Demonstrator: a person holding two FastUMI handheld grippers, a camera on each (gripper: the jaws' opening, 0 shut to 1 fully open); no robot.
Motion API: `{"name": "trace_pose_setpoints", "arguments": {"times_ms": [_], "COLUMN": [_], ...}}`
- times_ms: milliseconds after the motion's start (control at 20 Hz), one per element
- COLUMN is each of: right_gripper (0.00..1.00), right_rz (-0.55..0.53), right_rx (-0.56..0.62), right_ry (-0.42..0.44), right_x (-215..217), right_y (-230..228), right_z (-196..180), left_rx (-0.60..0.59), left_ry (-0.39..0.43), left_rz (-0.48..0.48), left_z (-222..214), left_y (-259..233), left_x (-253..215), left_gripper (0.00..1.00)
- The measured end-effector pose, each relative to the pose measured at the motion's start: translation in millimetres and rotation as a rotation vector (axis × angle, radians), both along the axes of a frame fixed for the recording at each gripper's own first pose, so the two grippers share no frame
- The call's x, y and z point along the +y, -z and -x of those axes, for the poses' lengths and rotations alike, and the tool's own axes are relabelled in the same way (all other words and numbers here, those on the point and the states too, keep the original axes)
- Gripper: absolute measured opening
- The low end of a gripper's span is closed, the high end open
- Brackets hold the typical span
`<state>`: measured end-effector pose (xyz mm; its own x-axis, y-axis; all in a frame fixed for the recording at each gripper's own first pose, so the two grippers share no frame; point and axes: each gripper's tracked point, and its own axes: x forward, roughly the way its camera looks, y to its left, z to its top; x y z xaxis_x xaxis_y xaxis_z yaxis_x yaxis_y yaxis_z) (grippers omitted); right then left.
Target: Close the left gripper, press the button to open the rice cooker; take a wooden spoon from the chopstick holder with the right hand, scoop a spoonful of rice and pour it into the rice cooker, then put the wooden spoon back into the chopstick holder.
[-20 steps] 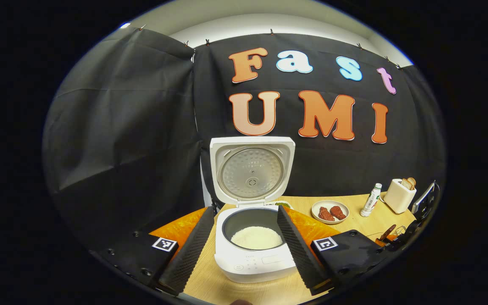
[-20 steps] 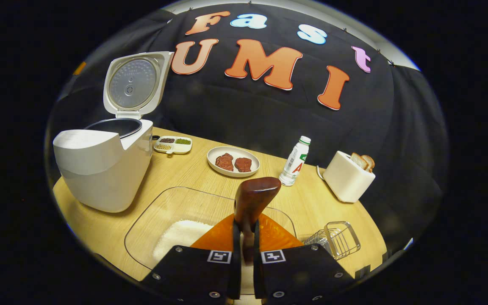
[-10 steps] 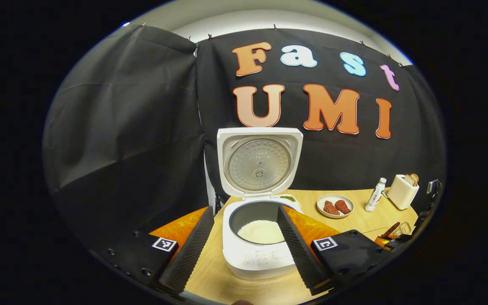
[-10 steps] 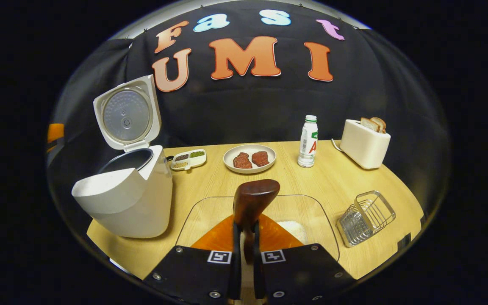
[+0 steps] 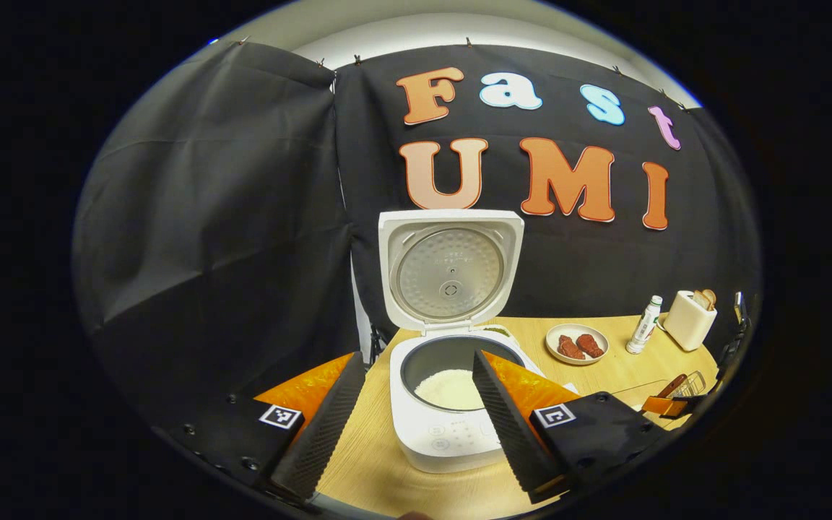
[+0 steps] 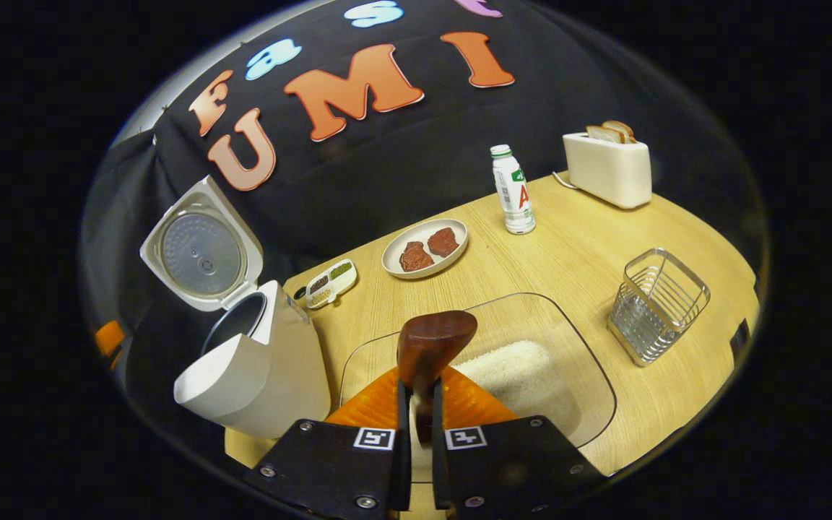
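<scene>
In the right gripper view, the right gripper is seen with its jaws drawn almost together, clamped from both sides on the handle of the wooden spoon, whose dark brown bowl stands up just ahead of the fingertips. Directly beyond and beneath the spoon a clear rectangular container is seen on the wooden table, with a heap of white rice lying in it. To the right of the container the wire chopstick holder is seen standing upright. To the left, the white rice cooker is seen with its lid raised. Farther back, a small divided dish of grains, a plate bearing two reddish pieces, a white bottle and a cream toaster with bread in its slots are set along the table. In the left gripper view, the left gripper is held with its jaws spread wide and nothing between them; the rice cooker is framed in the gap between the two fingers, well apart from them. The cooker's lid is seen upright against the black cloth, and white rice is seen in the dark inner pot. A row of buttons is seen on the cooker's front panel. At the far right of that view, the other gripper is glimpsed near the wire holder, the spoon's dark end rising from it.
</scene>
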<state>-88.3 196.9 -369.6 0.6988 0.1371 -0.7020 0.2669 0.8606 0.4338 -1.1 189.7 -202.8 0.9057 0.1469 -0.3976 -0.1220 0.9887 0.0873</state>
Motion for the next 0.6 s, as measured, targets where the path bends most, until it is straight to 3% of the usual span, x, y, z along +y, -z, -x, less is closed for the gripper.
{"name": "trace_pose_setpoints", "arguments": {"times_ms": [600], "right_gripper": [0.11], "right_rz": [-0.347], "right_rx": [0.037], "right_ry": [0.147], "right_x": [-10], "right_y": [5], "right_z": [2], "left_rx": [0.002], "left_ry": [0.016], "left_rz": [0.0], "left_z": [-3], "left_y": [0], "left_x": [-5], "left_gripper": [1.0]}}
